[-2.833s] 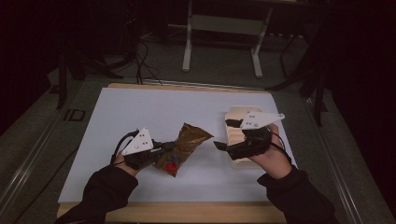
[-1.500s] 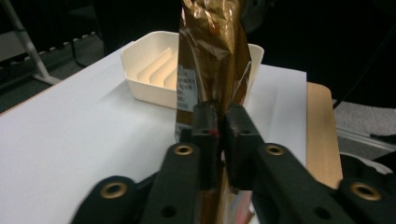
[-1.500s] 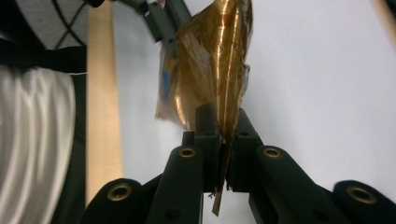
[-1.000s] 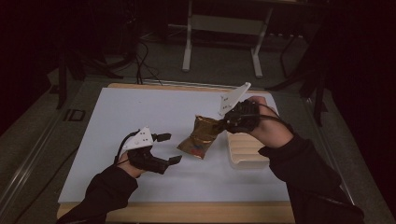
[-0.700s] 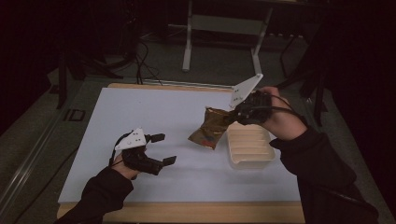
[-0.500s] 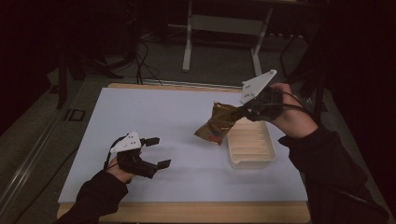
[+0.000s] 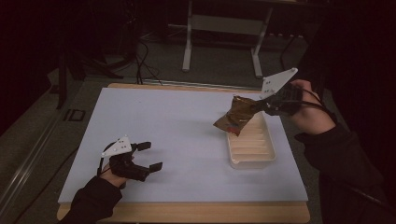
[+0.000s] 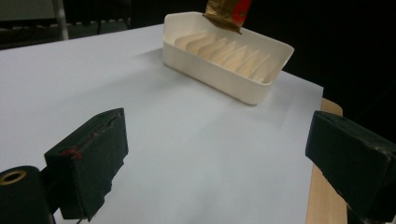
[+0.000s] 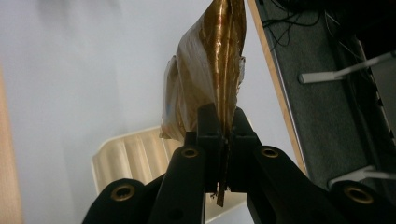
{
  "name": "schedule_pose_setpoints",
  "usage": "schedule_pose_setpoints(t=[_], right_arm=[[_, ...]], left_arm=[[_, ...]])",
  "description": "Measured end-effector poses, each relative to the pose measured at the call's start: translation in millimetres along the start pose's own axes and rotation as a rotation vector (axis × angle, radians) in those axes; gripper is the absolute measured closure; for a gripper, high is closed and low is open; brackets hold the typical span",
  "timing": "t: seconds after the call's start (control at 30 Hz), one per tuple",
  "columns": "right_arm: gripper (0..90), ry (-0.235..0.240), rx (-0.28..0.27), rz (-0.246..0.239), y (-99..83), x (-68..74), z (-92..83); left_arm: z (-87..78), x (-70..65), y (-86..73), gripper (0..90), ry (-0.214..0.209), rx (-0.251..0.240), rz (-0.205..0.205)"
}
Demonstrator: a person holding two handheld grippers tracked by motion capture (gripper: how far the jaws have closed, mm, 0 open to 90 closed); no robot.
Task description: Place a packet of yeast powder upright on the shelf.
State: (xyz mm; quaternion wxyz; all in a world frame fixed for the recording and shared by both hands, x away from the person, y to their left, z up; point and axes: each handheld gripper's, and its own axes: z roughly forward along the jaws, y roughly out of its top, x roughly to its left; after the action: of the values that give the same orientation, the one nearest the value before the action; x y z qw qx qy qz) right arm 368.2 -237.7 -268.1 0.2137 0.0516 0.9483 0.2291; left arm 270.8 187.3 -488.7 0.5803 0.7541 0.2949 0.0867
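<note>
Crinkled gold snack bag point(image 7: 236, 115) hanging above ribbed tray point(image 7: 252, 161).

Your high view looks forward and down from above your side of the table point(image 7: 187, 140), far enough back to take in the whole white top and the dim floor beyond it. Your left gripper view sits low, just above the surface, and looks along its own two black jaws across the table toward the white ridged tray point(image 8: 224, 60), which the high view also shows at the right point(image 7: 250, 144). Your right gripper view hangs close over that same tray point(image 9: 130, 158), aimed steeply down, I think, with the gold snack bag point(image 9: 210, 65) nearly against the lens; the high view catches the bag too point(image 7: 236, 114).
</note>
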Motion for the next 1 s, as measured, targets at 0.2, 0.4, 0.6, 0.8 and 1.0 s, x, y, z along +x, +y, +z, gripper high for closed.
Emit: schedule_pose_setpoints(t=[0.2, 0.4, 0.6, 0.8, 1.0], right_arm=[[87.5, -0.008, 0.072, -0.003, -16.0, -4.1, 6.8], [87.6, -0.037, 0.162, -0.002, -30.2, -7.6, 8.1], [87.6, -0.025, 0.196, 0.009, -37.8, -7.8, 10.2], [87.6, -0.014, 0.252, -0.024, -35.7, -5.5, 19.6], [87.5, -0.018, 0.288, -0.078, -26.1, -2.8, 32.3]], left_arm=[[-0.2, 2.6, -2.3, 6.7, 0.008, -0.006, -0.011], [-1.6, 3.7, -2.6, 6.7, 0.010, -0.017, -0.017], [-3.6, 6.4, -2.7, 6.7, 0.010, -0.033, -0.036], [-4.4, 9.1, -3.9, 6.7, 0.012, -0.039, -0.050], [-4.3, 10.6, -4.4, 6.6, 0.011, -0.043, -0.057]])
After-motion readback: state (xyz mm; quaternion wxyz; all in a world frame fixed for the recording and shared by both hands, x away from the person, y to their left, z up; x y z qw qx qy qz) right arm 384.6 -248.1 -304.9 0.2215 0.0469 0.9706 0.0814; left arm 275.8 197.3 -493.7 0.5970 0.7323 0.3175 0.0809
